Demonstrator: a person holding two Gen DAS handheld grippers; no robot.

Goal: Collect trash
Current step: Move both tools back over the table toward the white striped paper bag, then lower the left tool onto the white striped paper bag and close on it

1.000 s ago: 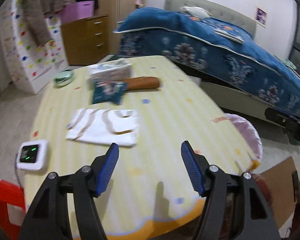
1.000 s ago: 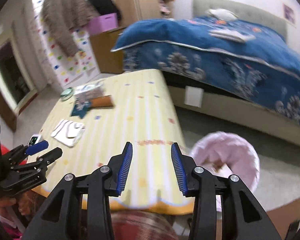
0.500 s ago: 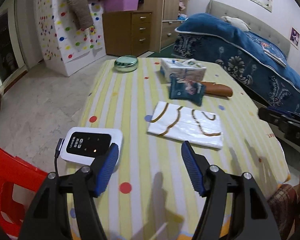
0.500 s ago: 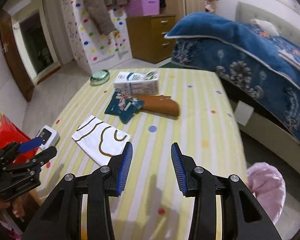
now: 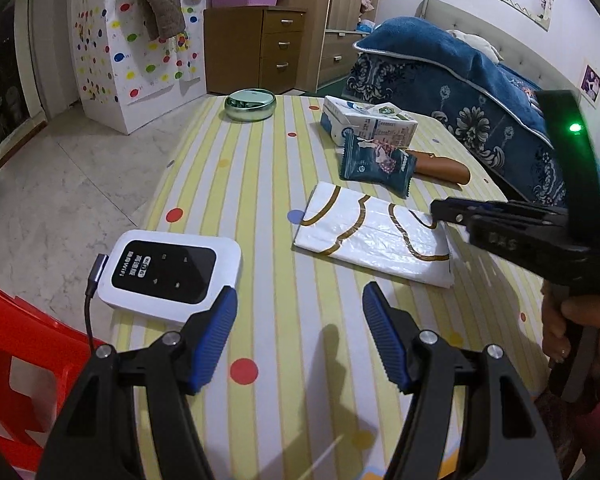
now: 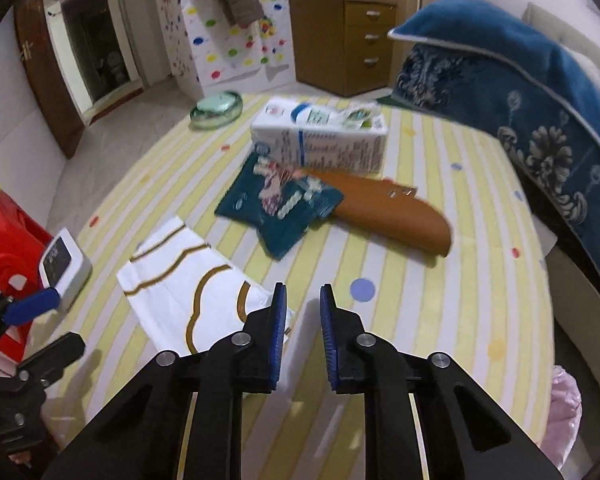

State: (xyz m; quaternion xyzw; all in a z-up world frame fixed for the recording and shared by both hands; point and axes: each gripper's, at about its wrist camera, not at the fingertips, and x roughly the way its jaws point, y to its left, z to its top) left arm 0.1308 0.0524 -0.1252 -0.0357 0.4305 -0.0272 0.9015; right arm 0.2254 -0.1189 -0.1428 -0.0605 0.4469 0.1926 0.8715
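Note:
On the striped table (image 6: 420,320) lie a folded white plastic bag with gold lines (image 6: 180,292) (image 5: 374,236), a teal snack wrapper (image 6: 276,204) (image 5: 376,164), a torn milk carton (image 6: 320,136) (image 5: 368,124) and a brown case (image 6: 392,216) (image 5: 440,166). My right gripper (image 6: 303,300) (image 5: 438,210) hovers at the bag's near right corner. Its jaws are closing, with a narrow gap and nothing between them. My left gripper (image 5: 300,304) (image 6: 46,328) stands open over the table's near edge, empty, beside a white wifi device (image 5: 168,276).
A green round tin (image 5: 251,103) sits at the table's far side. A red plastic chair (image 5: 12,360) stands at the near left. A pink bag (image 6: 564,408) hangs off the table's right. A bed with a blue cover (image 6: 520,92) and wooden drawers (image 5: 256,48) lie beyond.
Both grippers swung from the bed side to over the table and dropped closer. The right gripper came to the white bag's corner and its jaws narrowed. The left jaws kept their width.

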